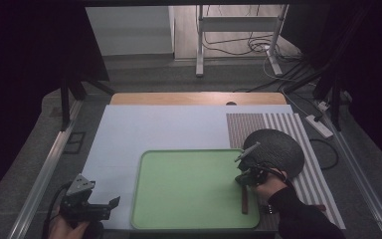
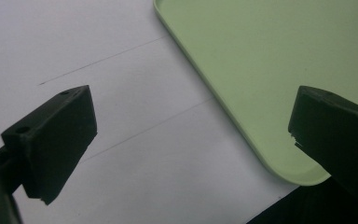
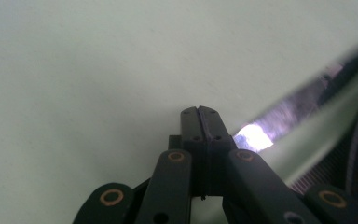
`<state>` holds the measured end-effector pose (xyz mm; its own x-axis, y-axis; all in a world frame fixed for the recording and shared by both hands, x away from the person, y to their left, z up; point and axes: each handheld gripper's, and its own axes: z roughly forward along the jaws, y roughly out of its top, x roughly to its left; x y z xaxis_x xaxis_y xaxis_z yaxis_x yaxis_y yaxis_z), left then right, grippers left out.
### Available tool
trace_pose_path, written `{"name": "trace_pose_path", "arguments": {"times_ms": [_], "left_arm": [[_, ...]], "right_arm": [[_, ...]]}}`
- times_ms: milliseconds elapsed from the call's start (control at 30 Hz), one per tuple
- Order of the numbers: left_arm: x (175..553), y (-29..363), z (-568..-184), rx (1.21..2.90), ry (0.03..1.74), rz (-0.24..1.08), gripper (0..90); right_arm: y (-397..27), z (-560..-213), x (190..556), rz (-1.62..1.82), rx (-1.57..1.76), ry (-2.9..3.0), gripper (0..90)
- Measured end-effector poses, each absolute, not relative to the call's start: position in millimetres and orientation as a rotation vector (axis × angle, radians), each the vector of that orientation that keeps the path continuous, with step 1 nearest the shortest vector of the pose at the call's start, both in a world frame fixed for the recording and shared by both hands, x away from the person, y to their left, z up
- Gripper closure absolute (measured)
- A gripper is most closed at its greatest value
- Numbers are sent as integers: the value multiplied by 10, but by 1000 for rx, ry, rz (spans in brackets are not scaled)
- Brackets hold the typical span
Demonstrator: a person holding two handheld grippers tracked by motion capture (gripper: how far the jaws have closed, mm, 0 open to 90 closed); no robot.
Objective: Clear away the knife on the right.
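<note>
two grippers in play: left gripper [image 1: 110, 202] hovers wide beside the green tray [image 1: 189, 221], right gripper [image 3: 199, 112] fingers pressed together by a knife [image 1: 244, 198].

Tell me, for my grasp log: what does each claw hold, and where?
Left claw: nothing, open. Right claw: shut beside the brown-handled knife; any grip cannot be told.

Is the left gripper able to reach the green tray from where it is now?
Probably yes. The left gripper is open and sits on the white sheet just beside the tray; nothing lies between them. The right gripper is at the tray's far side, out of the way.
</note>
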<state>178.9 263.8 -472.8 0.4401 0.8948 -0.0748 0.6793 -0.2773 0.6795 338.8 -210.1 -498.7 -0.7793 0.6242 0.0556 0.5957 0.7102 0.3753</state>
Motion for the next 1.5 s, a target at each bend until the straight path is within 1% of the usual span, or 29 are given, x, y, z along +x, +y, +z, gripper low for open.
{"name": "trace_pose_path", "arguments": {"times_ms": [267, 433, 633, 667, 700, 833, 867, 900, 933, 967, 1000, 1033, 1100, 1167, 1200, 1233, 1267, 1300, 1333, 1367, 1433, 1500], "left_arm": [[1789, 2639, -4728, 2047, 1317, 429, 17], [1789, 2639, -4728, 2047, 1316, 428, 16], [1789, 2644, -4728, 2043, 1317, 425, 16], [1790, 2644, -4728, 2043, 1317, 424, 16], [1790, 2644, -4728, 2043, 1317, 424, 16], [1791, 2645, -4728, 2043, 1318, 423, 16], [1791, 2646, -4728, 2042, 1318, 423, 16], [1791, 2647, -4728, 2042, 1318, 423, 16], [1791, 2647, -4728, 2041, 1318, 423, 16], [1791, 2647, -4728, 2041, 1318, 423, 16], [1791, 2647, -4728, 2041, 1318, 423, 16], [1791, 2647, -4728, 2041, 1318, 423, 16], [1791, 2648, -4728, 2041, 1318, 423, 16], [1791, 2648, -4728, 2041, 1318, 423, 16], [1791, 2647, -4728, 2041, 1318, 423, 16], [1791, 2647, -4728, 2041, 1318, 423, 16], [1791, 2647, -4728, 2041, 1318, 423, 16], [1791, 2647, -4728, 2041, 1318, 423, 16], [1791, 2648, -4728, 2041, 1318, 423, 16], [1791, 2647, -4728, 2041, 1318, 423, 16], [1790, 2646, -4728, 2042, 1318, 424, 16], [1791, 2647, -4728, 2042, 1317, 423, 16]], "right_arm": [[-2196, -4976, 3417, 565, 1055, 2818, 894], [-2179, -4967, 3407, 572, 1042, 2814, 891], [-2139, -4897, 3377, 648, 1007, 2791, 836], [-2132, -4883, 3372, 664, 1000, 2786, 807], [-2132, -4883, 3372, 664, 1000, 2786, 807], [-2122, -4859, 3364, 681, 987, 2774, 727], [-2122, -4859, 3364, 681, 987, 2774, 727], [-2118, -4857, 3362, 687, 986, 2771, 709], [-2111, -4846, 3355, 698, 982, 2767, 671], [-2111, -4846, 3355, 698, 982, 2767, 671], [-2106, -4834, 3351, 710, 983, 2759, 619], [-2106, -4834, 3351, 710, 983, 2759, 619], [-2105, -4824, 3349, 722, 989, 2754, 572], [-2108, -4811, 3343, 731, 997, 2740, 506], [-2115, -4792, 3336, 749, 1005, 2724, 458], [-2115, -4792, 3336, 749, 1005, 2724, 458], [-2122, -4767, 3323, 776, 1014, 2705, 379], [-2122, -4767, 3323, 776, 1014, 2705, 379], [-2125, -4754, 3317, 782, 1015, 2695, 341], [-2129, -4734, 3303, 792, 1013, 2665, 268], [-2133, -4726, 3298, 796, 1002, 2666, 260], [-2144, -4718, 3289, 804, 1013, 2654, 190]]}}
